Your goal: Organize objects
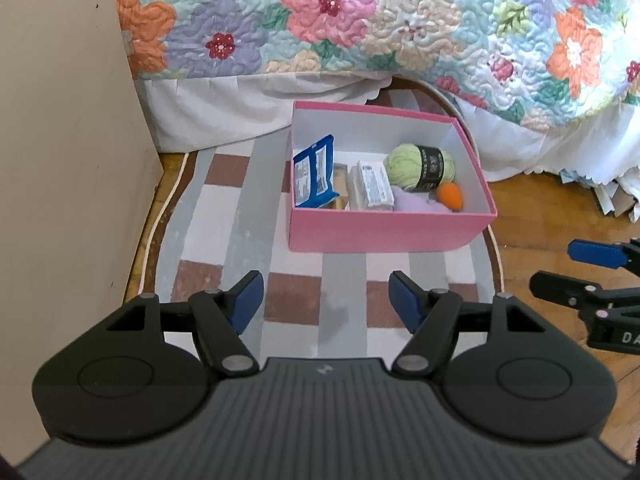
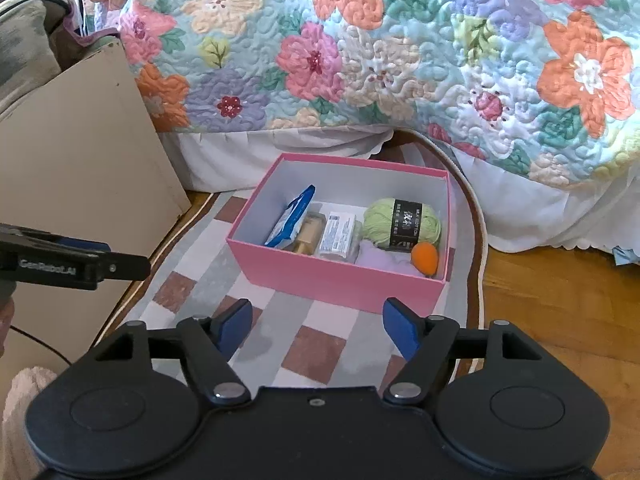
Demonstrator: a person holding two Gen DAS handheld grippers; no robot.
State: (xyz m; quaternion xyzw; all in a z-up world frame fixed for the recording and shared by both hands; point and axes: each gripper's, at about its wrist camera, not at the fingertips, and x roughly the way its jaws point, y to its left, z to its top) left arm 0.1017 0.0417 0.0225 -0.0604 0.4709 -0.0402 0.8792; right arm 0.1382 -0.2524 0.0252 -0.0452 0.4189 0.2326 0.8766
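A pink box (image 1: 384, 232) (image 2: 332, 280) stands on a checked rug. Inside lie a blue packet (image 1: 314, 172) (image 2: 290, 222), a white carton (image 1: 374, 186) (image 2: 338, 236), a green yarn ball (image 1: 420, 166) (image 2: 402, 222), a small orange ball (image 1: 450, 196) (image 2: 425, 258) and a pale purple cloth (image 1: 416, 204) (image 2: 380, 260). My left gripper (image 1: 326, 304) is open and empty, above the rug in front of the box. My right gripper (image 2: 316, 330) is open and empty, also in front of the box; it shows at the right edge of the left wrist view (image 1: 592, 272).
A bed with a floral quilt (image 1: 360, 20) (image 2: 400, 48) stands behind the box. A beige panel (image 1: 60, 160) (image 2: 80, 140) stands at the left. The rug (image 1: 224, 220) (image 2: 320, 344) lies on a wood floor (image 1: 540, 216) (image 2: 560, 300). Papers (image 1: 608, 192) lie at the right.
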